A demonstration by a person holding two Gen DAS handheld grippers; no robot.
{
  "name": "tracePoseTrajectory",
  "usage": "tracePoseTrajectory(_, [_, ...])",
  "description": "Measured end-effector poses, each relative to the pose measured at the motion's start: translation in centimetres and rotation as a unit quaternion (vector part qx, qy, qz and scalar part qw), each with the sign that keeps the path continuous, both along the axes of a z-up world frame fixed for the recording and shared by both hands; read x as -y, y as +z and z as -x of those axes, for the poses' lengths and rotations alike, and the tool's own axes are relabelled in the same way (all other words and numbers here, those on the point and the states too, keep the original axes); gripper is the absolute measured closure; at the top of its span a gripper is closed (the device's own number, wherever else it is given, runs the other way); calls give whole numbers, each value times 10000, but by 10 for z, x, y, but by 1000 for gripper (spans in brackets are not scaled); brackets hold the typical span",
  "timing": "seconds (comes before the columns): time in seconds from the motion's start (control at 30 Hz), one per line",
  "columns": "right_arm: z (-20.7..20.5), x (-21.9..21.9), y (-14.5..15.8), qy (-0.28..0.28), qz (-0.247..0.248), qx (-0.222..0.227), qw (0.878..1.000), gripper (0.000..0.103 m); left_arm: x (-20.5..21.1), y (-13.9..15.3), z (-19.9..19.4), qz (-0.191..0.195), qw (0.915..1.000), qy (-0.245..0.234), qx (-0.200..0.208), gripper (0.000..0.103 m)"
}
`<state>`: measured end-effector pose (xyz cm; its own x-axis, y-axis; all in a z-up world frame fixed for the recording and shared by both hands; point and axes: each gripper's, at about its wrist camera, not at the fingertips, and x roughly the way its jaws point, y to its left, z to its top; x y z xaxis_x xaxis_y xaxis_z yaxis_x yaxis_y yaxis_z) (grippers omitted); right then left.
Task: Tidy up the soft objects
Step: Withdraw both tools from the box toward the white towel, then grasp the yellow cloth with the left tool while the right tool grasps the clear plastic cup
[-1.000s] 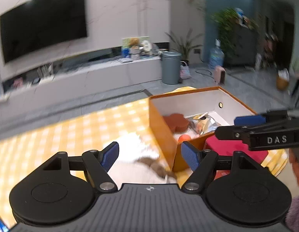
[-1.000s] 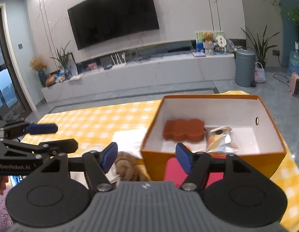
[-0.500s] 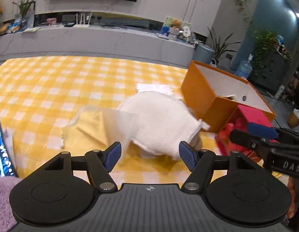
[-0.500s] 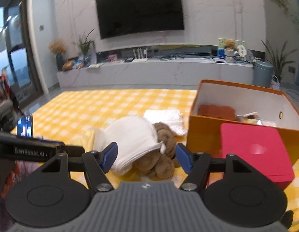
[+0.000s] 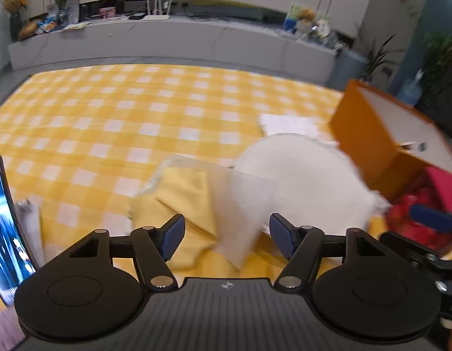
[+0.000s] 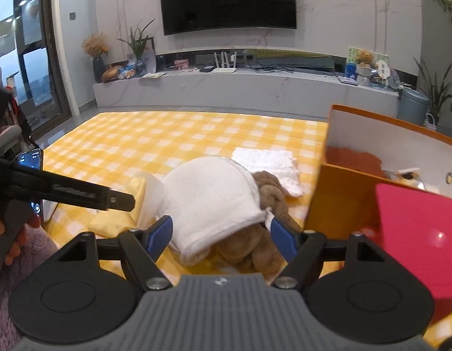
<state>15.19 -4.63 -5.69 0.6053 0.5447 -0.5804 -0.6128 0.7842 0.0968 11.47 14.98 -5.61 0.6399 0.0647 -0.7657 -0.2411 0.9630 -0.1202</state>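
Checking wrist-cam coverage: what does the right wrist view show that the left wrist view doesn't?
Right wrist only: the brown plush toy under the white towel, the brown item inside the orange box, nearly the whole TV. Left wrist only: the yellow cloth nearly whole. Both: towel, box, red box, folded white cloth, checkered tablecloth.

Yellow-and-white checked cloth [image 5: 114, 111] covers the desk; white towel [image 6: 214, 193], brown plush [image 6: 255, 248], orange box [image 6: 337, 199], red lid [image 6: 415, 222].
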Motion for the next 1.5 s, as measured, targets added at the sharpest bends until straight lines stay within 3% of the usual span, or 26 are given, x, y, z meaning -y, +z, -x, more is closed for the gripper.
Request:
tracePoseTrajectory(0.13, [-11, -17, -2, 122, -1, -7, 9999, 30, -20, -15, -20, 135, 9986, 315, -392, 36])
tracePoseTrajectory(0.5, [-29, -44, -17, 345, 101, -124, 9993, 30, -40, -43, -40, 640, 9919, 737, -815, 37])
tracePoseTrajectory(0.57, [-31, -49, -17, 404, 146, -76, 9990, 30, -41, -42, -38, 560, 9918, 808, -818, 52])
tracePoseTrajectory(0.7, [-34, -57, -16, 524, 178, -46, 9985, 30, -38, -40, -36, 347, 9925, 819, -843, 69])
tracePoseTrajectory(0.8, [-34, -64, -14, 629, 223, 26, 9978, 30, -42, -38, -34, 408, 9927, 866, -740, 95])
tracePoseTrajectory(0.83, [-34, -66, -14, 660, 236, 48, 9975, 30, -44, -37, -33, 460, 9929, 876, -660, 98])
tracePoseTrajectory(1.17, [-32, -106, -22, 1379, 532, 169, 9889, 30, -51, -13, -13, 738, 9913, 1077, 173, 98])
tracePoseTrajectory(1.33, [-29, -129, -34, 1729, 695, 212, 9823, 30, -48, -11, -12, 749, 9914, 1017, 336, 98])
tracePoseTrajectory(1.5, [-29, -147, -48, 1952, 965, 372, 9753, 43, -51, -13, -11, 895, 9904, 989, 357, 98])
